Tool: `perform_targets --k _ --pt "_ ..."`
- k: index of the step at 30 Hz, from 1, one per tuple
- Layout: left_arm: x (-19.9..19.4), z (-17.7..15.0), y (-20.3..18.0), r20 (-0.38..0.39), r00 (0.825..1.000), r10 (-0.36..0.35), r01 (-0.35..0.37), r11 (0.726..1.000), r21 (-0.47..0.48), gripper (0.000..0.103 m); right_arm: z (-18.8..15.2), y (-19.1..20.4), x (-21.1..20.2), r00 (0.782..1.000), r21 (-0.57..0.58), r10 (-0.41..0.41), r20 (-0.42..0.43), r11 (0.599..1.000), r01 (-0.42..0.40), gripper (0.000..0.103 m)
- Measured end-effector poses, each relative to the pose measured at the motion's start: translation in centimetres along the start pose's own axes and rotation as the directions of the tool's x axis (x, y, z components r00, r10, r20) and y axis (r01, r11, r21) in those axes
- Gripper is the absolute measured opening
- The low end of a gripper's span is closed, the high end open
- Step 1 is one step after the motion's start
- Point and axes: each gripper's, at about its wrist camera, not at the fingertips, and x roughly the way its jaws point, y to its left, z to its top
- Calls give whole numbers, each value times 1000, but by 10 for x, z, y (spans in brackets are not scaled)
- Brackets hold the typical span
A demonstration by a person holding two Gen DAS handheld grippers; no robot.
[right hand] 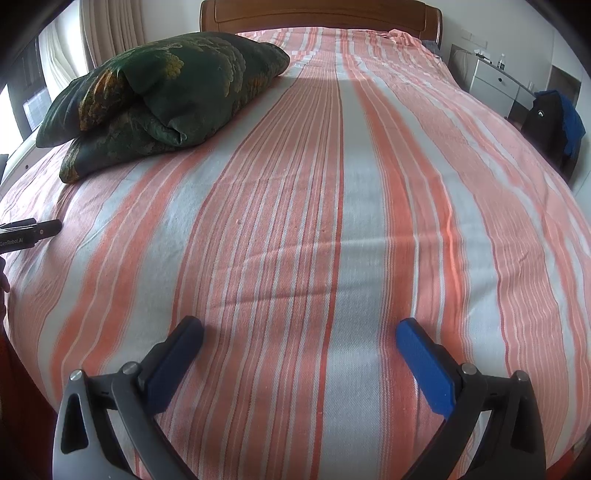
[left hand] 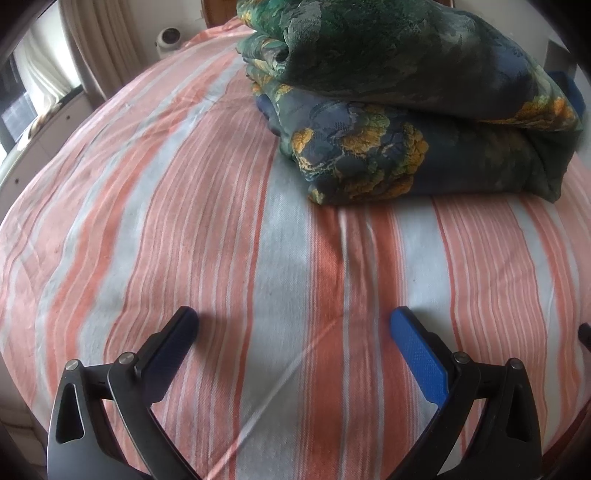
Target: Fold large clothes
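A dark green and blue floral cloth [left hand: 399, 110] lies folded in a thick bundle on the striped bed, ahead and right of my left gripper [left hand: 293, 321]. In the right wrist view the same bundle [right hand: 166, 96] sits at the far left of the bed. My left gripper is open and empty, low over the sheet, well short of the bundle. My right gripper [right hand: 299, 330] is open and empty over the middle of the bed. The left gripper's tip [right hand: 40, 229] shows at the left edge of the right wrist view.
The bed has an orange and white striped sheet [right hand: 369, 184] and a wooden headboard [right hand: 321, 14]. A white cabinet [right hand: 495, 81] and a chair with dark clothes [right hand: 554, 118] stand to the right. Curtains [left hand: 96, 40] and a window are to the left.
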Motion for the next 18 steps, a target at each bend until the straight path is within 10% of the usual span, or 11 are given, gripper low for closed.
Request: perform_targets --k 13,18 --pt "-2 3 2 -16 1000 -16 16 1000 0 103 1 1 1 1000 2 -3 -5 1000 3 103" --pt "-34 21 25 24 982 -185 186 980 -65 102 1 0 1 1000 -1 6 -9 1000 -6 103"
